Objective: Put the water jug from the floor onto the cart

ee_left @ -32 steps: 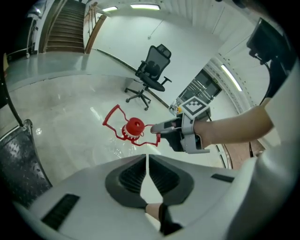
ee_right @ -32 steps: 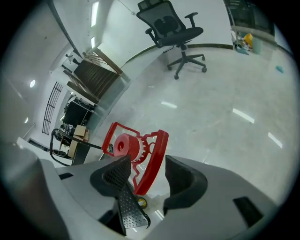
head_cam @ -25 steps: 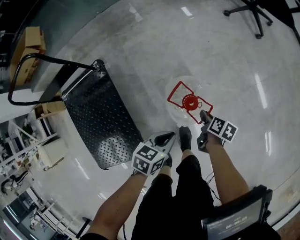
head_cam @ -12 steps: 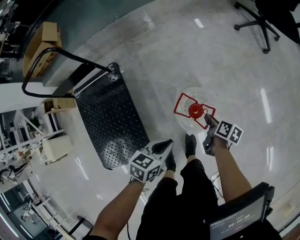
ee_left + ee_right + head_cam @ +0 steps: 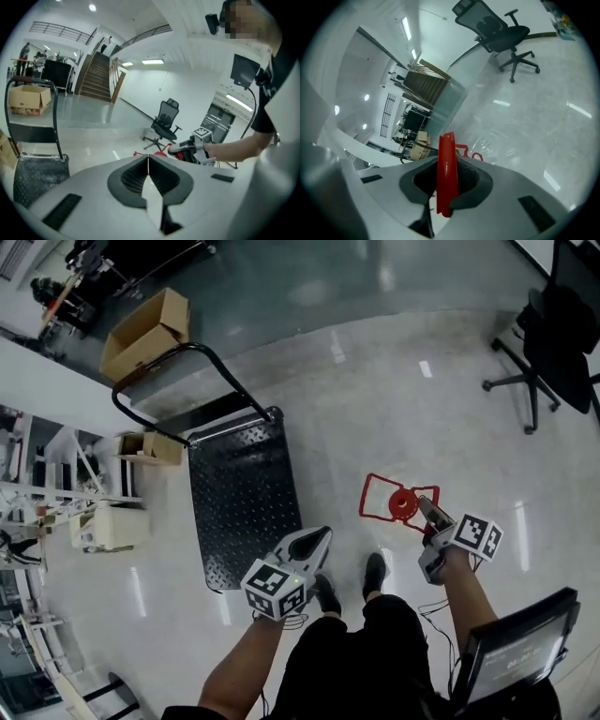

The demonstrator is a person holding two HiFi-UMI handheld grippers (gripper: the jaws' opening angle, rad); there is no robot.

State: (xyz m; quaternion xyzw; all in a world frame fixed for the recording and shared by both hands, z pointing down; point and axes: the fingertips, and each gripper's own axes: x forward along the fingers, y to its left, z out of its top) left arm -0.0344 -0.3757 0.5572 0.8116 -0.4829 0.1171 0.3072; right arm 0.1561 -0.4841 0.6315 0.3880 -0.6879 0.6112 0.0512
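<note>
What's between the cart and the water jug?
Nothing. In the head view, only bare shiny floor lies between the cart and the jug.

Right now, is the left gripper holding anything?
No. In the left gripper view, the left gripper has its jaws pressed together with nothing between them.
</note>
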